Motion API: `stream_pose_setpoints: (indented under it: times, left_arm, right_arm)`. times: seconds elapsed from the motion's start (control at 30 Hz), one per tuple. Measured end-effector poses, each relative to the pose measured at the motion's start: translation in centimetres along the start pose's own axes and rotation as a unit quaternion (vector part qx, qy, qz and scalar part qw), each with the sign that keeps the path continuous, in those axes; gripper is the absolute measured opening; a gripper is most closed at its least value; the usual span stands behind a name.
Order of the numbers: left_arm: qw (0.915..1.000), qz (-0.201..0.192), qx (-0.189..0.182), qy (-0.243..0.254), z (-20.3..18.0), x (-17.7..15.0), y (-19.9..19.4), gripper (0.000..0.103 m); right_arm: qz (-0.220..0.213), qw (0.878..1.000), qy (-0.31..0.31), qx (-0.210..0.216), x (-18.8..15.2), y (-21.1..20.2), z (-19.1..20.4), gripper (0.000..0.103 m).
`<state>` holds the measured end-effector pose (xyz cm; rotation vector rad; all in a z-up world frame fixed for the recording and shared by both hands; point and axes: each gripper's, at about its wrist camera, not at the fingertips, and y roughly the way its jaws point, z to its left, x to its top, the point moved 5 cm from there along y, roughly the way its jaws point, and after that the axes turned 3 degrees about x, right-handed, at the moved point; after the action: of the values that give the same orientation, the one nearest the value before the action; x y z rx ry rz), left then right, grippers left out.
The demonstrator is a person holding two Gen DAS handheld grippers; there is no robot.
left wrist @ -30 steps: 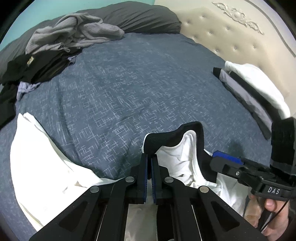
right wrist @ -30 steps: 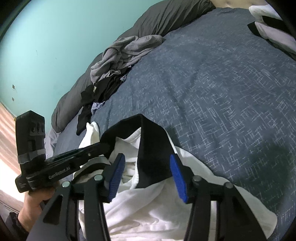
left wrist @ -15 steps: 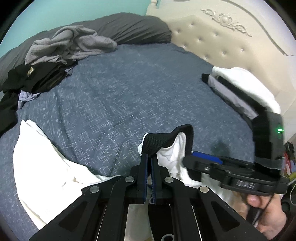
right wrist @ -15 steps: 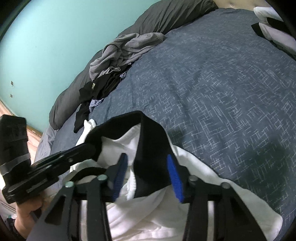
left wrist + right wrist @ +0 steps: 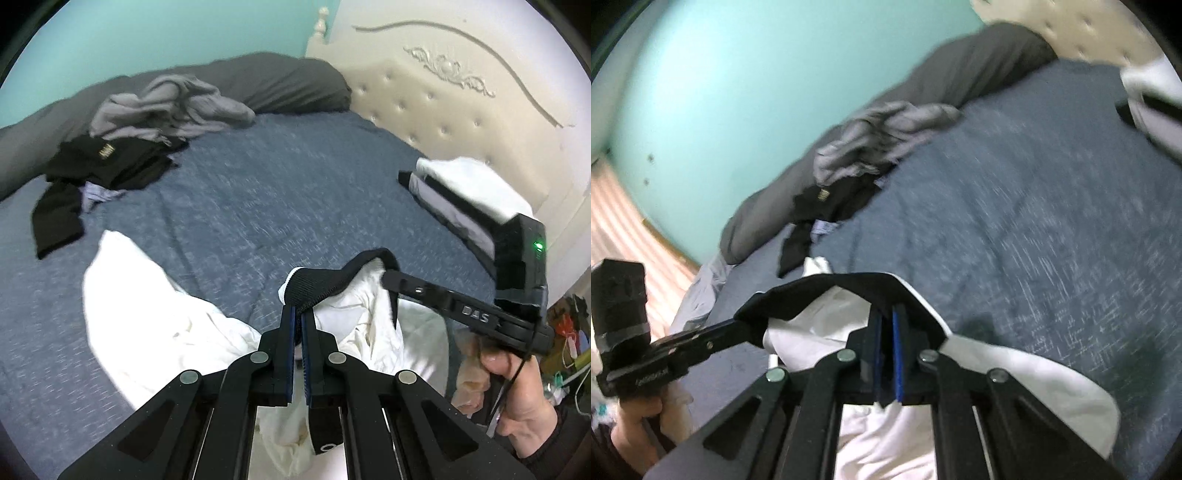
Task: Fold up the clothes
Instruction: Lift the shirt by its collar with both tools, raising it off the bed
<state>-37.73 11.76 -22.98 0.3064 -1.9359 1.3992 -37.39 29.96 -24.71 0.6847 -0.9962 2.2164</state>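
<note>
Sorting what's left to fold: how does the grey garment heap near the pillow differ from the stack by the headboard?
The grey heap lies crumpled and loose; the stack by the headboard is folded flat in neat layers. The heap is one plain grey; the stack mixes white and black pieces. The heap sits beside black clothes at the far left in the left wrist view; the stack stands alone on the right. Both rest on the blue bedspread.

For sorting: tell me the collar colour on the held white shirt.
Black ribbed collar on the white shirt, clearest in the left wrist view.
</note>
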Motion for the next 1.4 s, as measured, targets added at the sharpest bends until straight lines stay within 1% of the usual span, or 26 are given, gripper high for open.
stream_pose_setpoints:
  times: [0.17, 0.23, 0.33, 0.5, 0.63, 0.77, 0.83, 0.93, 1.03, 1.13, 1.23, 1.4]
  left_arm:
    - [0.9994, -0.031, 0.01, -0.015, 0.6, 0.7, -4.7, 0.003]
    - [0.999, -0.04, 0.015, -0.014, 0.6, 1.2, -6.5, 0.003]
    - [0.9976, -0.063, 0.027, -0.013, 0.5, 2.4, -10.0, 0.003]
    - [0.9939, -0.102, 0.036, -0.021, 0.3, 4.3, -16.0, 0.003]
    - [0.9896, -0.135, 0.05, -0.011, -0.4, 6.1, -21.4, 0.003]
    - [0.9847, -0.164, 0.058, -0.007, -0.8, 7.7, -26.8, 0.003]
    - [0.9824, -0.177, 0.059, -0.011, -0.6, 8.2, -29.5, 0.003]
    - [0.9807, -0.186, 0.055, -0.023, -0.2, 8.2, -31.9, 0.003]
    - [0.9802, -0.188, 0.044, -0.043, 0.6, 7.2, -33.3, 0.003]
    - [0.9807, -0.18, 0.034, -0.068, 2.1, 5.3, -33.1, 0.003]
    - [0.9819, -0.163, 0.027, -0.093, 3.8, 2.7, -31.3, 0.003]
    - [0.9845, -0.12, 0.015, -0.127, 5.4, -2.3, -26.4, 0.004]
  right_arm:
    - [-0.013, 0.999, -0.042, 0.017, 0.8, -3.1, 4.5, 0.005]
    - [-0.015, 0.998, -0.055, 0.019, 1.5, -4.0, 6.2, 0.005]
    - [-0.017, 0.996, -0.08, 0.019, 2.9, -5.4, 8.9, 0.005]
    - [-0.028, 0.992, -0.118, 0.027, 6.2, -8.7, 14.0, 0.004]
    - [-0.042, 0.988, -0.146, 0.034, 9.0, -11.7, 18.3, 0.004]
    - [-0.059, 0.98, -0.186, 0.038, 11.5, -15.2, 23.7, 0.004]
    - [-0.063, 0.976, -0.205, 0.041, 12.3, -16.6, 25.9, 0.004]
    - [-0.06, 0.97, -0.231, 0.04, 13.0, -18.1, 29.1, 0.004]
    - [-0.044, 0.966, -0.252, 0.035, 12.9, -18.6, 31.4, 0.004]
    - [-0.021, 0.964, -0.263, 0.033, 12.2, -18.1, 32.9, 0.004]
    - [0.006, 0.963, -0.268, 0.03, 10.8, -16.9, 33.7, 0.004]
    - [0.053, 0.964, -0.261, 0.02, 7.7, -13.8, 33.3, 0.004]
